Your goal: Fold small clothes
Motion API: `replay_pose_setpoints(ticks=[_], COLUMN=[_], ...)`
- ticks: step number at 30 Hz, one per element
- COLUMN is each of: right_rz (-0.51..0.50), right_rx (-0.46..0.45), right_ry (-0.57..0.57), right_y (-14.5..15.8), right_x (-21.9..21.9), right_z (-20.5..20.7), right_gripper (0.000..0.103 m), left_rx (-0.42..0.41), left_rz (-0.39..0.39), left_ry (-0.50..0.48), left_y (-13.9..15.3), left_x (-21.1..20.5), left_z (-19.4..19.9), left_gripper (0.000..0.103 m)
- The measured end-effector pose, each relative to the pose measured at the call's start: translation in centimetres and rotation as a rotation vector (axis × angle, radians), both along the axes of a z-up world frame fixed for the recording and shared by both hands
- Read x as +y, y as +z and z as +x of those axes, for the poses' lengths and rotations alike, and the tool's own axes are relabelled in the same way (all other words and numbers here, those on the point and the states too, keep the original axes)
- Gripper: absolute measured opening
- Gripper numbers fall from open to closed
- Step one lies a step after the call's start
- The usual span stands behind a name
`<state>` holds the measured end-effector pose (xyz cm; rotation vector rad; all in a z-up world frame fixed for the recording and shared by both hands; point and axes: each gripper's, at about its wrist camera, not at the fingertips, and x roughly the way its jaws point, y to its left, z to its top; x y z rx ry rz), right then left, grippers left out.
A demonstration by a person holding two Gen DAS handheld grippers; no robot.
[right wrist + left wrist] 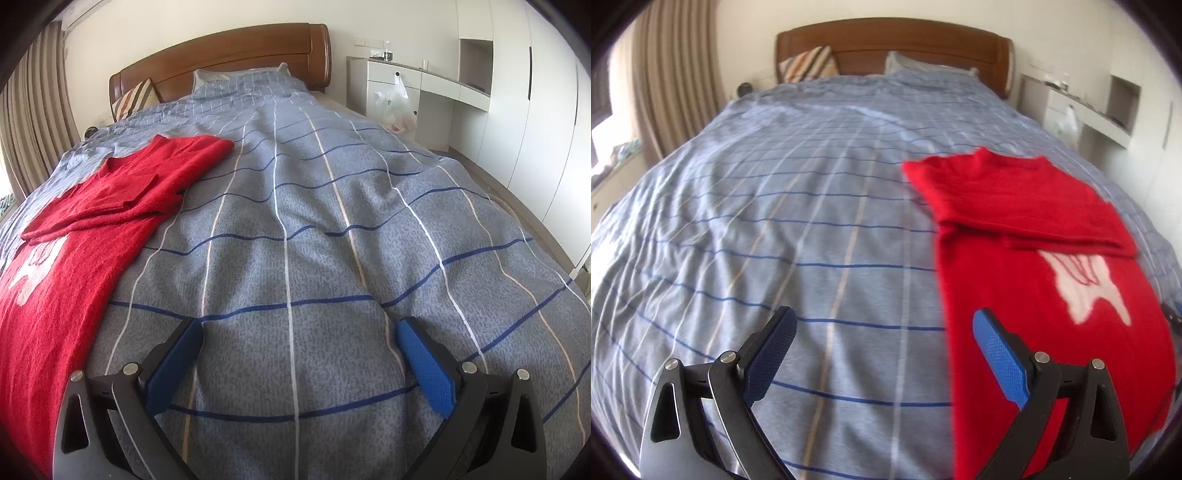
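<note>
A red knit sweater (1034, 295) with a white print lies flat on the blue checked bedcover (794, 221). Its sleeves are folded across the chest, near the collar end. In the left wrist view it lies at the right; my left gripper (884, 325) is open and empty, its right finger over the sweater's left edge. In the right wrist view the sweater (74, 258) lies at the left. My right gripper (299, 332) is open and empty over the bare bedcover (332, 240), to the right of the sweater.
A wooden headboard (229, 51) and pillows stand at the far end of the bed. Curtains (672, 74) hang at the left. A white desk and cabinets (480, 92) with a plastic bag (397, 103) stand at the right of the bed.
</note>
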<state>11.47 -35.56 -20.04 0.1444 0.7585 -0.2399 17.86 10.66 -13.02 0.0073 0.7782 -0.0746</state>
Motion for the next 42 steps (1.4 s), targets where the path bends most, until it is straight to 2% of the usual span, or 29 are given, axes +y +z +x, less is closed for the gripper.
replay_pose_setpoints(ticks=[3, 5, 7, 11, 23, 42], right_rz=[0.003, 0.002, 0.004, 0.005, 0.004, 0.004], right_rx=[-0.004, -0.005, -0.008, -0.015, -0.016, -0.019], right_ry=[0.001, 0.001, 0.002, 0.003, 0.003, 0.002], right_y=[0.0, 0.0, 0.0, 0.0, 0.0, 0.0], right_x=[-0.1, -0.1, 0.0, -0.1, -0.1, -0.1], right_z=[-0.1, -0.1, -0.2, -0.3, -0.2, -0.3], right_gripper=[0.103, 0.103, 0.103, 0.103, 0.103, 0.103], left_rx=[0.029, 0.034, 0.03, 0.026, -0.007, -0.012], left_rz=[-0.023, -0.099, -0.135, -0.135, -0.164, -0.153], left_ry=[0.092, 0.102, 0.097, 0.069, 0.067, 0.075], left_y=[-2.9, -4.1, -4.1, -4.2, -4.4, -4.4], left_x=[2.4, 3.6, 3.9, 4.0, 4.4, 4.2], left_z=[1.0, 0.9, 0.8, 0.7, 0.3, 0.2], left_gripper=[0.097, 0.098, 0.1, 0.102, 0.102, 0.102])
